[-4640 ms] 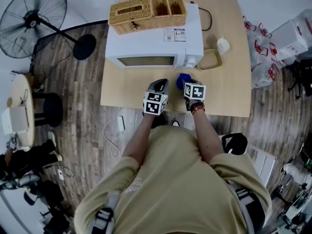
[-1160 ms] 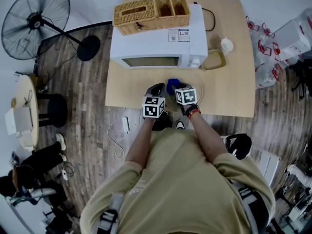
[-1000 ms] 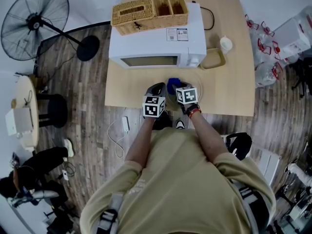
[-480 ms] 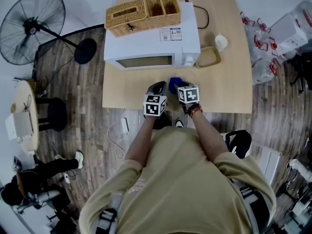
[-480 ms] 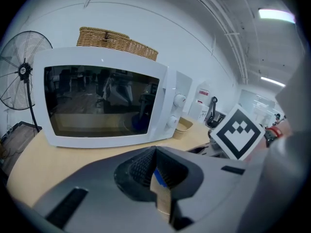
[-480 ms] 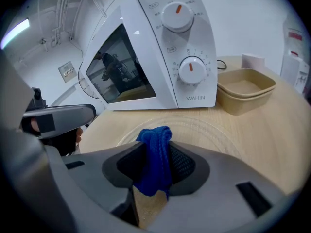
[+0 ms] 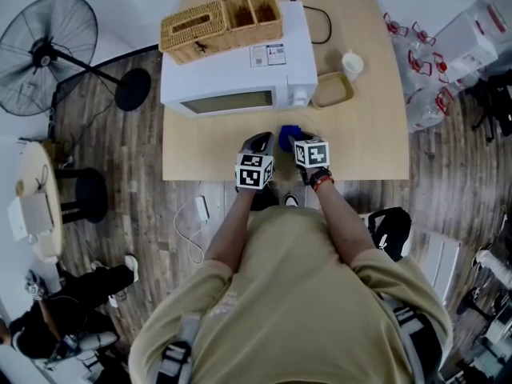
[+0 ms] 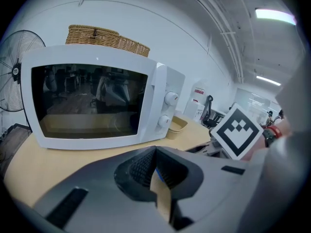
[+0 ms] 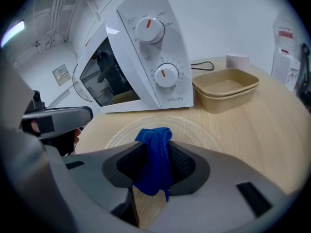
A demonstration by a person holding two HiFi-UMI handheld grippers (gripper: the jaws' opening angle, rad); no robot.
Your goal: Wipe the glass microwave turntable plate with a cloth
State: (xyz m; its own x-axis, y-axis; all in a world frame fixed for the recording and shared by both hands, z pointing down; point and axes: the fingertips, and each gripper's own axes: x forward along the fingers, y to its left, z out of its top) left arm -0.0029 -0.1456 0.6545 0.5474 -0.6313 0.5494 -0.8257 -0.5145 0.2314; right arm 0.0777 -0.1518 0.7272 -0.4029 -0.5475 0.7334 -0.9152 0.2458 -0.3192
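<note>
Turntable plate [image 9: 194, 130] flat on surface [image 9: 265, 130], before the microwave [image 9: 141, 57].
We record right claw [image 9: 155, 154] clamped on blue cloth [image 9: 151, 140], bunched lengthwise along its jaws, over the plate; left claw [image 8: 155, 166] closed, empty.

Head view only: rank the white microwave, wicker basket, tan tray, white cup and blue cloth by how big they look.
1. white box microwave
2. woven wicker basket
3. tan rectangular tray
4. small white cup and blue cloth: these look alike, and the cloth is partly hidden, so I leave them unranked.
</note>
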